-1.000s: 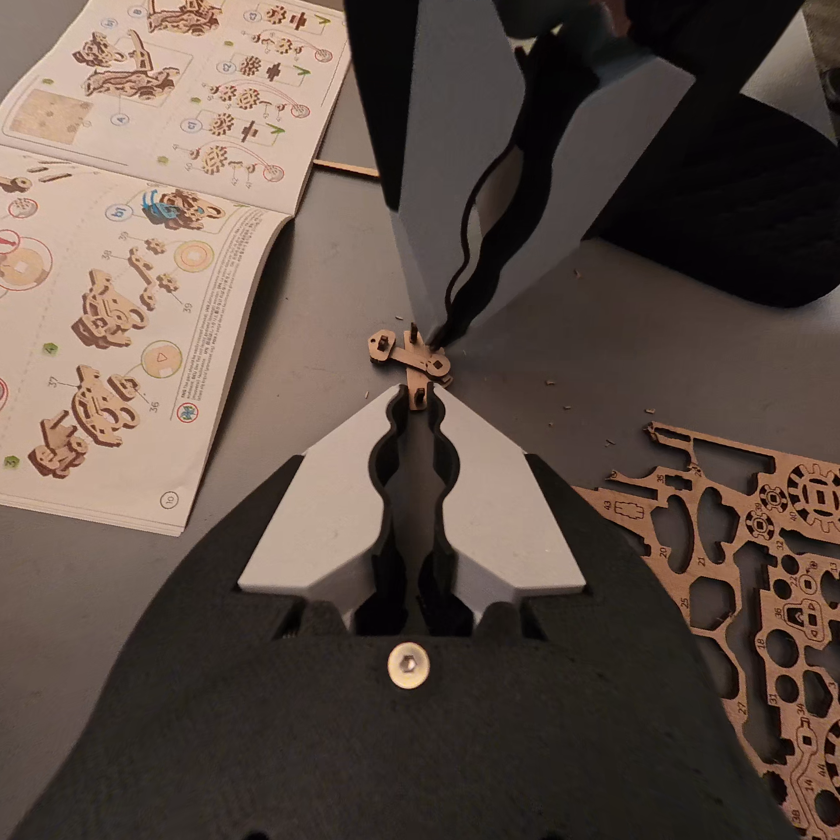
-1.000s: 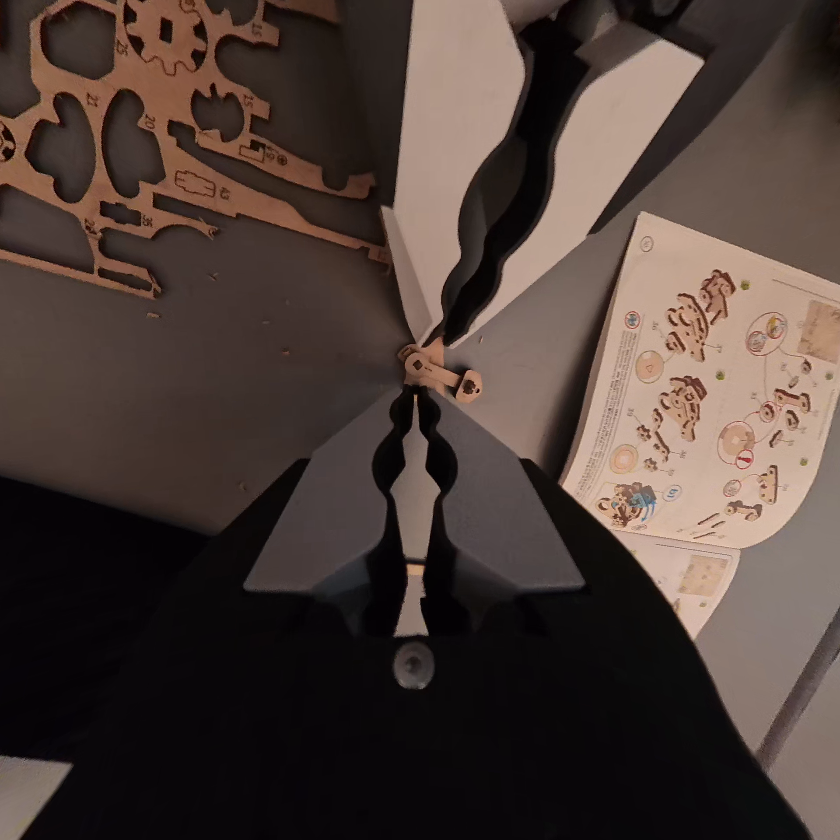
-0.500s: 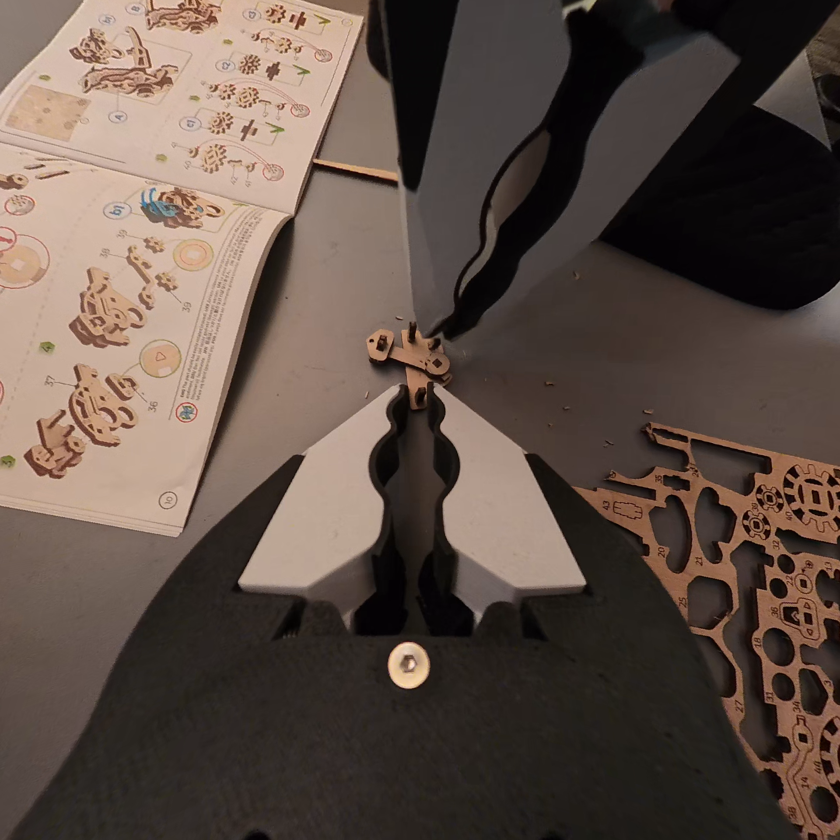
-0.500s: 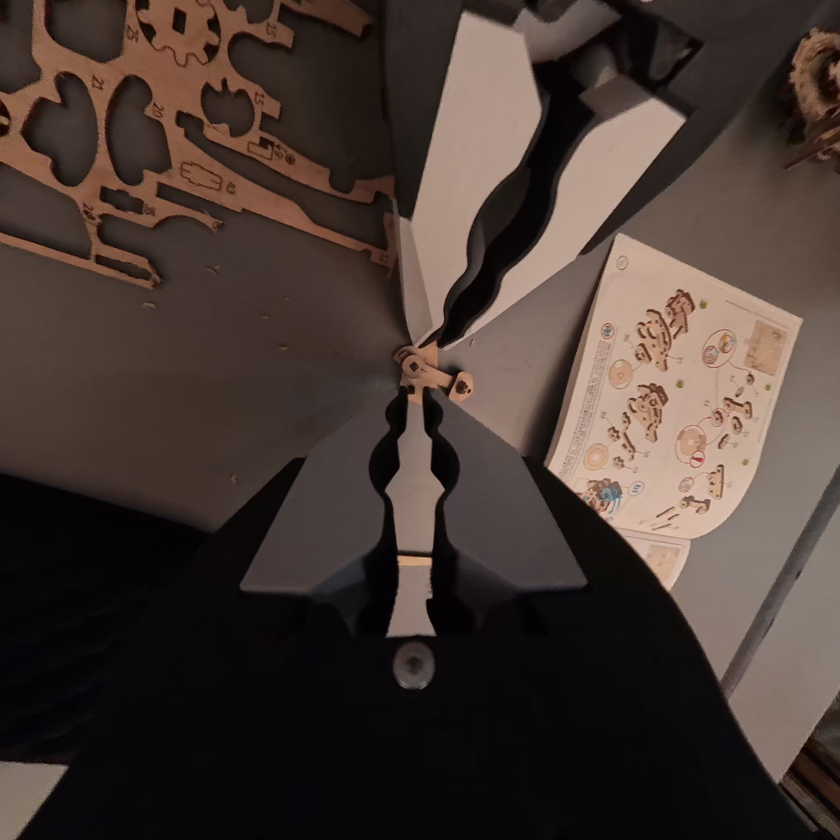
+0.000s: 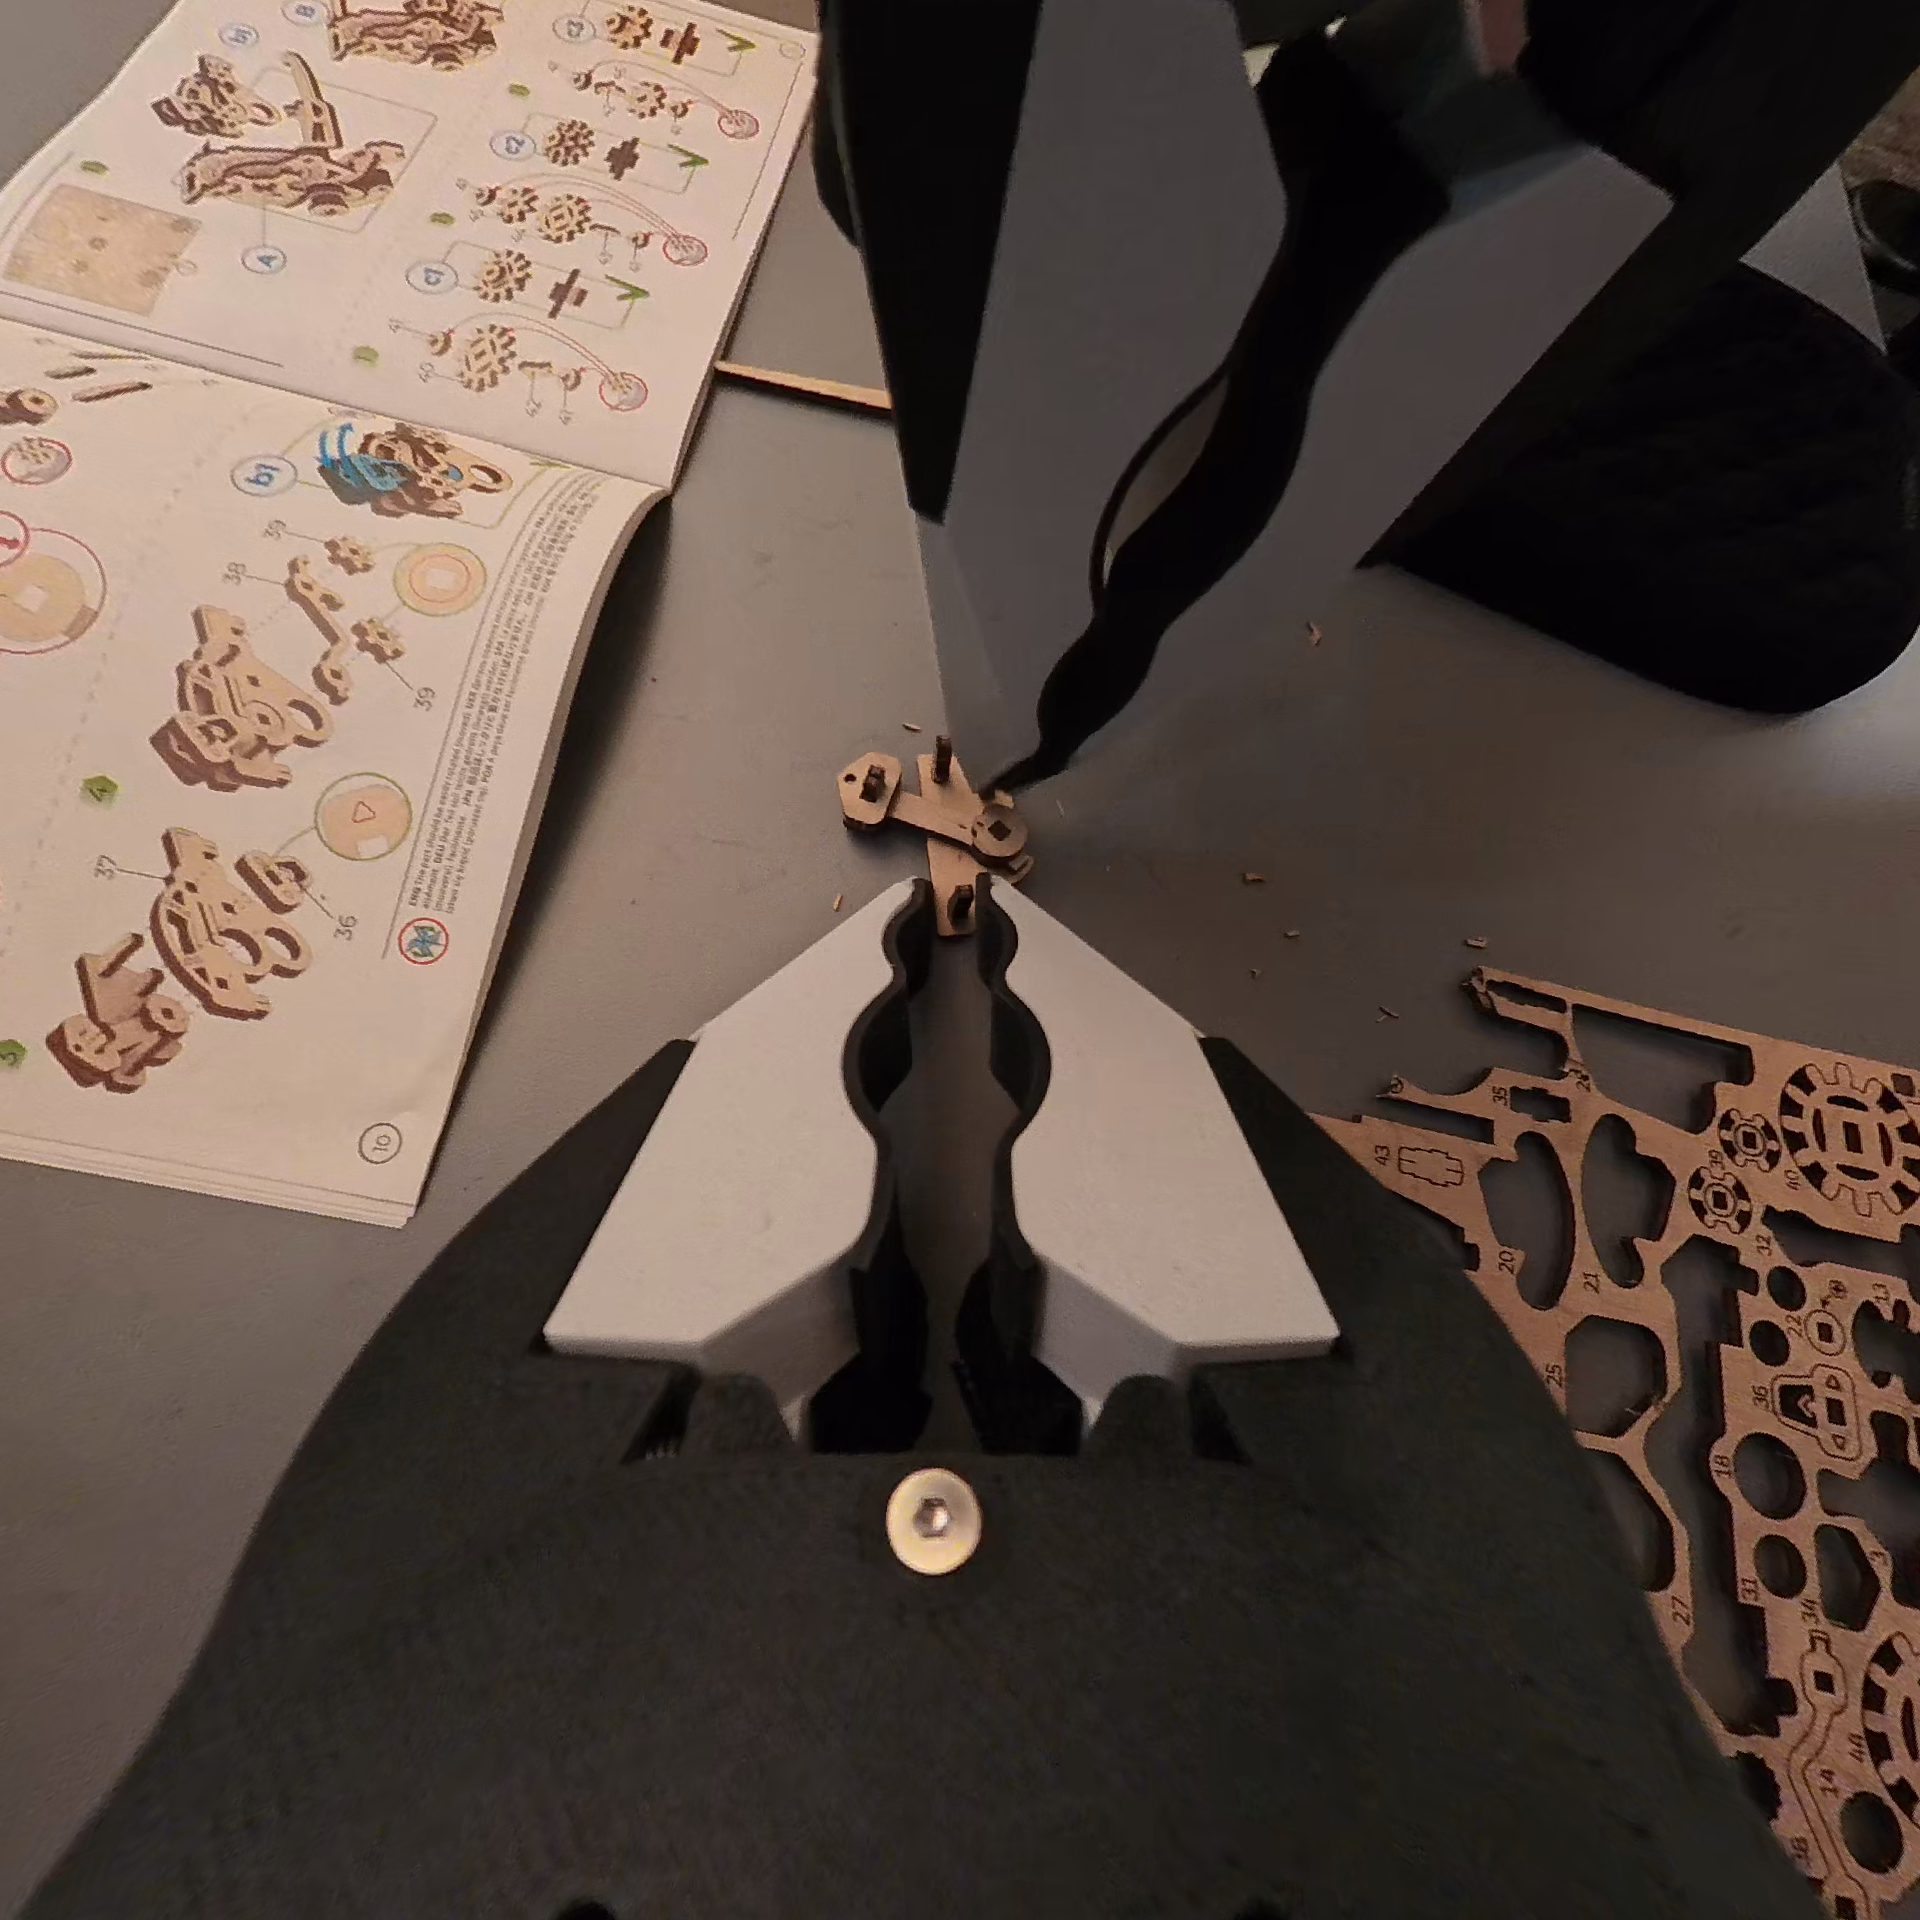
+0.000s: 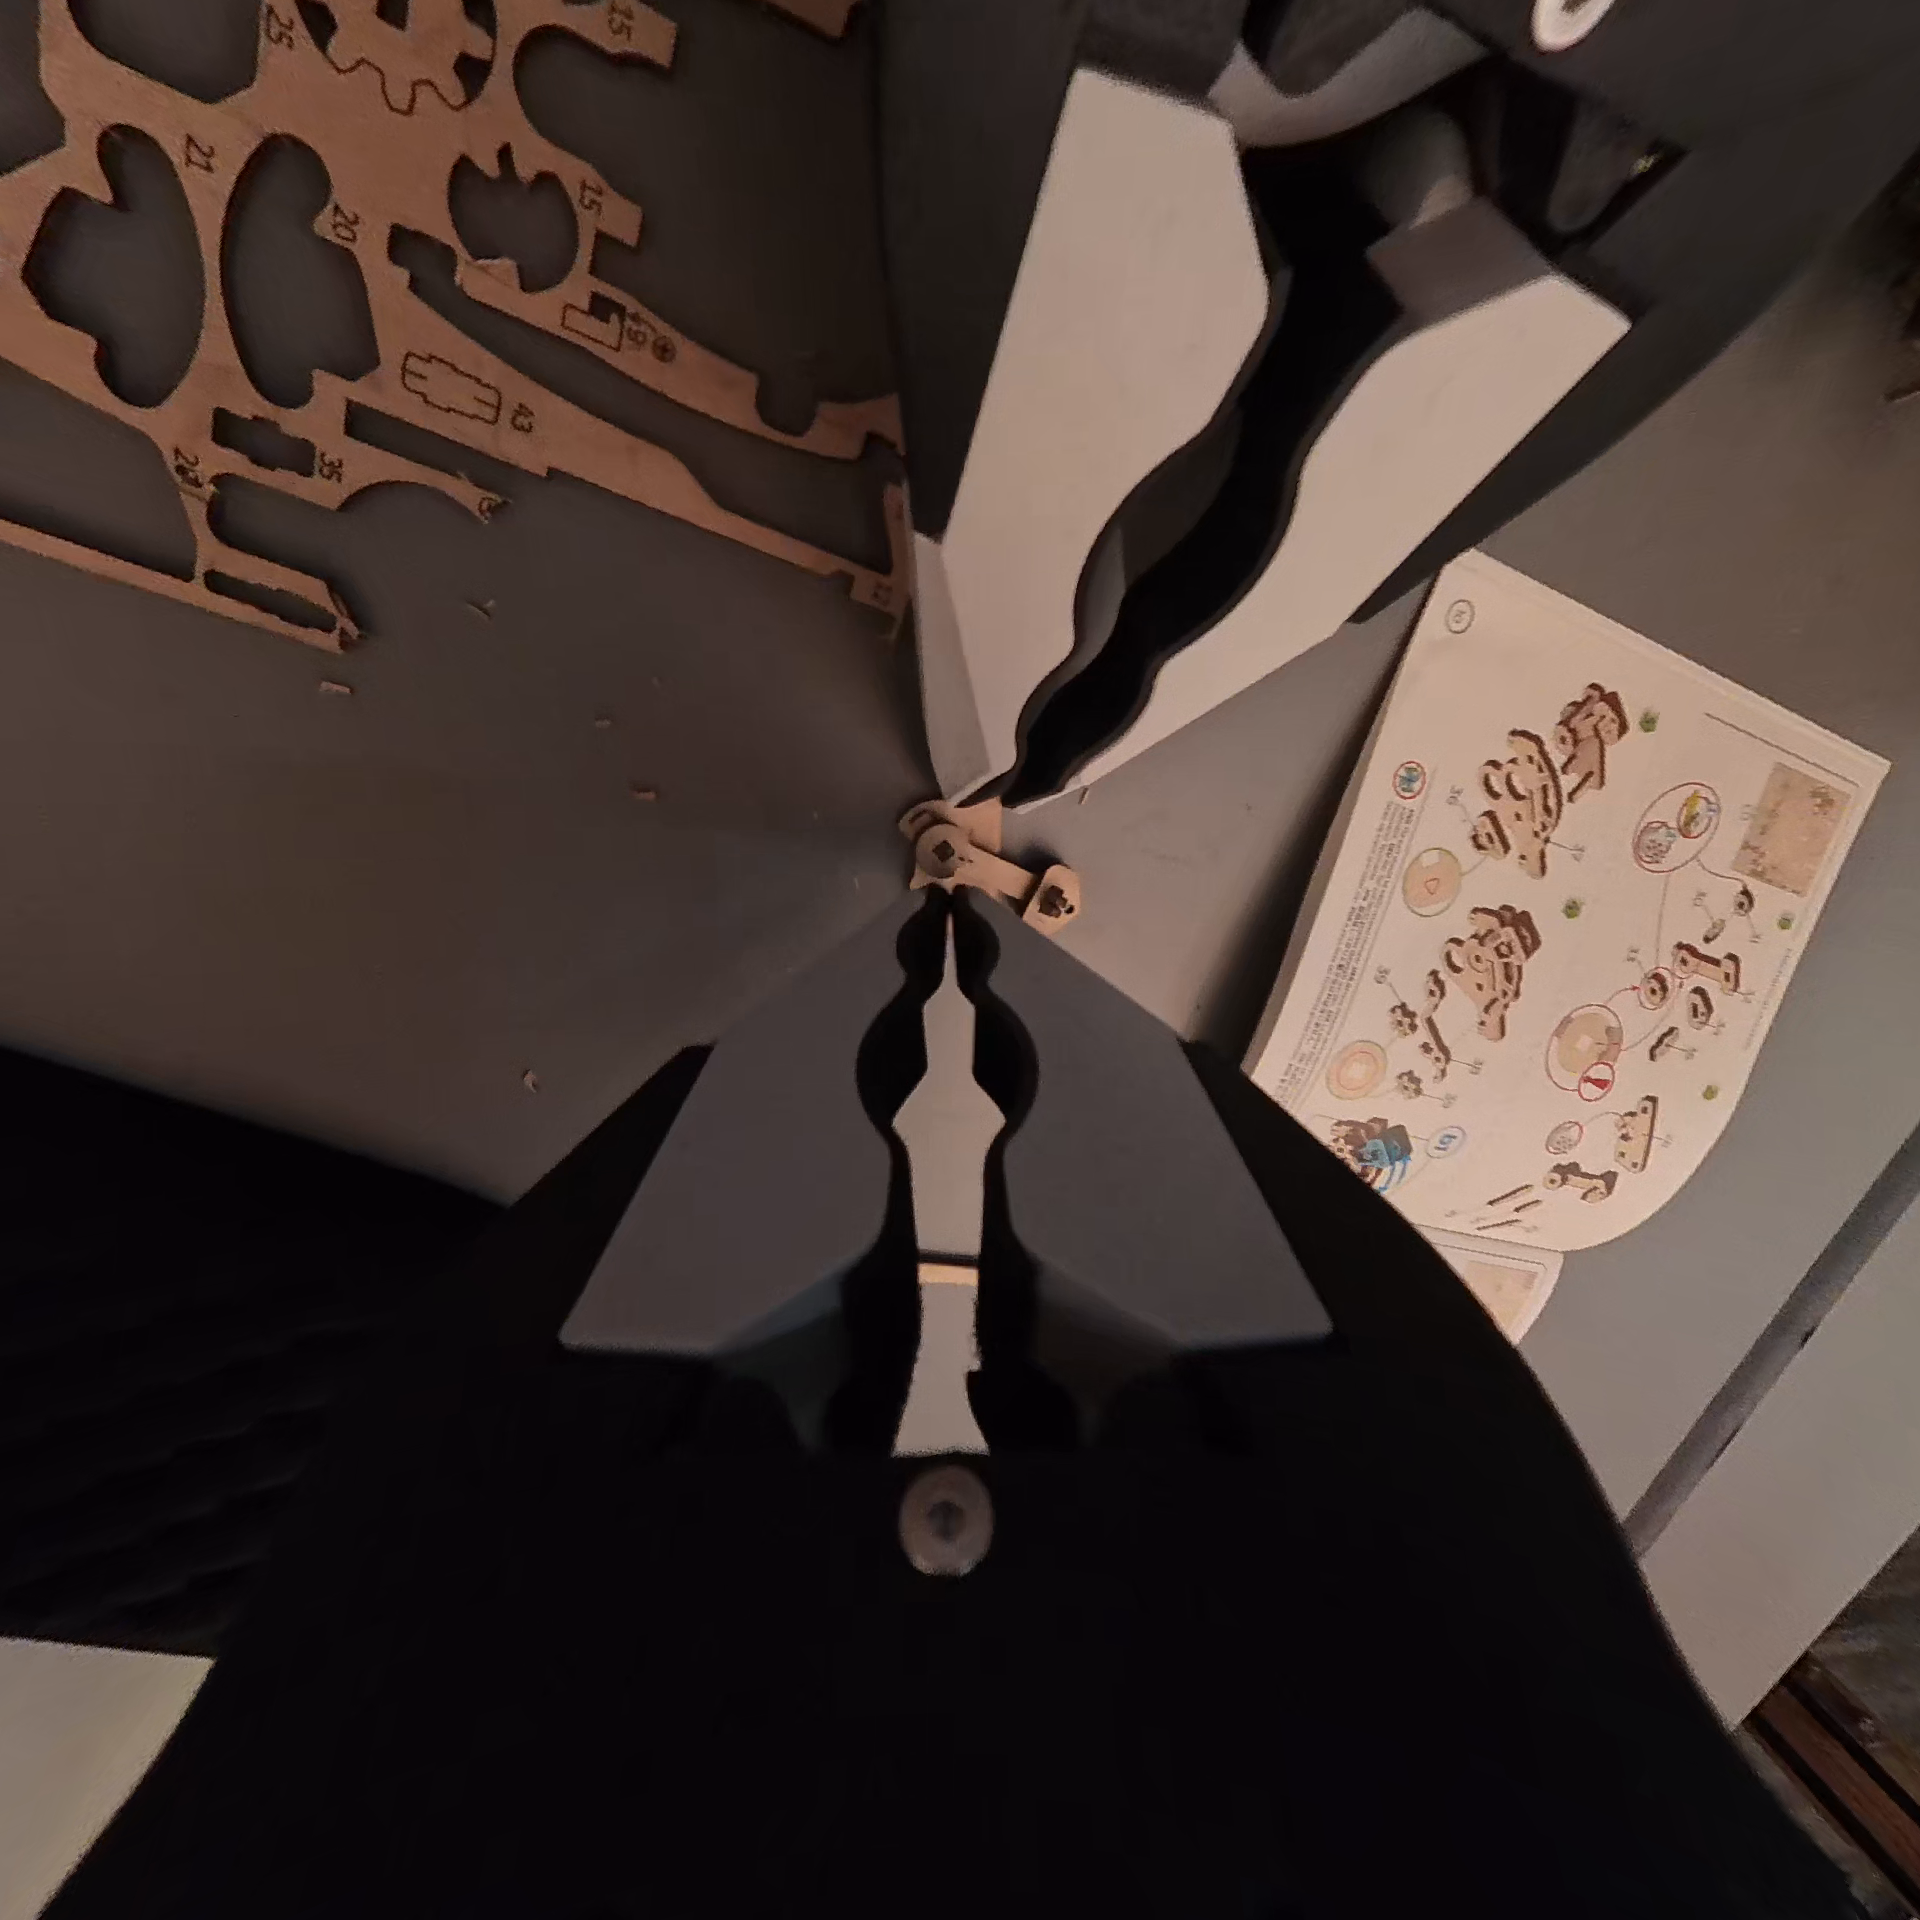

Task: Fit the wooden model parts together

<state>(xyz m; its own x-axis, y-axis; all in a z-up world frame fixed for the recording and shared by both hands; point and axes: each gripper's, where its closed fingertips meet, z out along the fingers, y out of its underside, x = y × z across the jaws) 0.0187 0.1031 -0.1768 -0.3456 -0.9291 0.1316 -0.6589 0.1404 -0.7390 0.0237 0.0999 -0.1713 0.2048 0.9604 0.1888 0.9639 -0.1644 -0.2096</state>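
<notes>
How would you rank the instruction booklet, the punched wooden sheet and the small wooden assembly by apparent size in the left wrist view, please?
1. Instruction booklet, though cropped.
2. Punched wooden sheet, also cropped.
3. Small wooden assembly, clearly smallest.

Grey table carries an open booklet (illustrated) and a punched wooden sheet.
</notes>
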